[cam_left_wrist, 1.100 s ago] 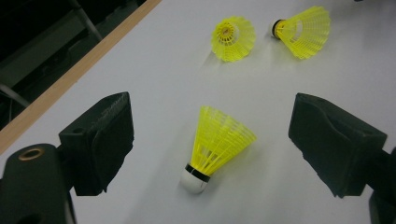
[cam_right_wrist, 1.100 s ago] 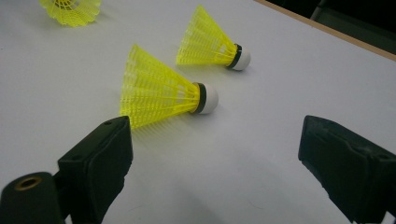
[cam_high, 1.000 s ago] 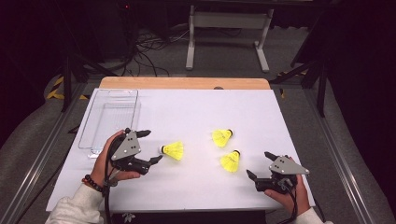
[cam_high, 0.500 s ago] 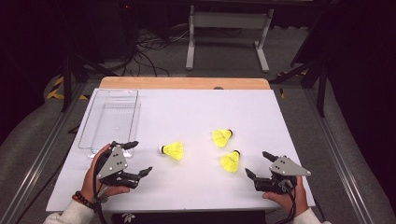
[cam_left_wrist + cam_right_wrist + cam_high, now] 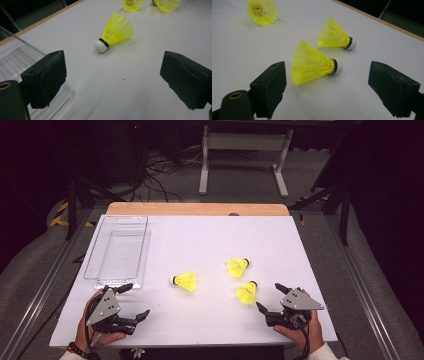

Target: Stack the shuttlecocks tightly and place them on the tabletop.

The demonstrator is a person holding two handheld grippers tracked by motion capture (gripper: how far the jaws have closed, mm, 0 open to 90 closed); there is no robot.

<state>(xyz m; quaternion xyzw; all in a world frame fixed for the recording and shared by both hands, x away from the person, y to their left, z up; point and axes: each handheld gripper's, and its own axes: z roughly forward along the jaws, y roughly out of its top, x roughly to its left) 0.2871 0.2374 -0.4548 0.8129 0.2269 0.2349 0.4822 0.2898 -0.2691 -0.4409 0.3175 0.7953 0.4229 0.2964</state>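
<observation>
Three yellow shuttlecocks lie on their sides on the white table [image 5: 210,240]. The left shuttlecock [image 5: 185,281] is near the middle of the table, with its white tip pointing left. The far shuttlecock [image 5: 237,267] and the near shuttlecock [image 5: 247,292] lie close together more to the right, apart from each other and with their tips pointing up and to the right.

There is one clear plastic box [image 5: 119,251] on the left side of the table. It has nothing in it.

There are two grippers, one in each hand. The left gripper [image 5: 131,301] is low at the front left of the table, just in front of the near end of the box. Its jaws have just been opening and now stand wide apart with nothing between them. In the left gripper view, the left shuttlecock [image 5: 115,32] lies ahead of it on the bare table, well apart from it, and a corner of the box [image 5: 15,60] sits behind the left jaw.

The right gripper [image 5: 270,297] is at the front right. Its jaws are also wide apart and hold nothing. The near shuttlecock [image 5: 314,63] lies just ahead of it, not touching either jaw.

Nothing blocks the way between each gripper and the shuttlecock in front of it.
</observation>
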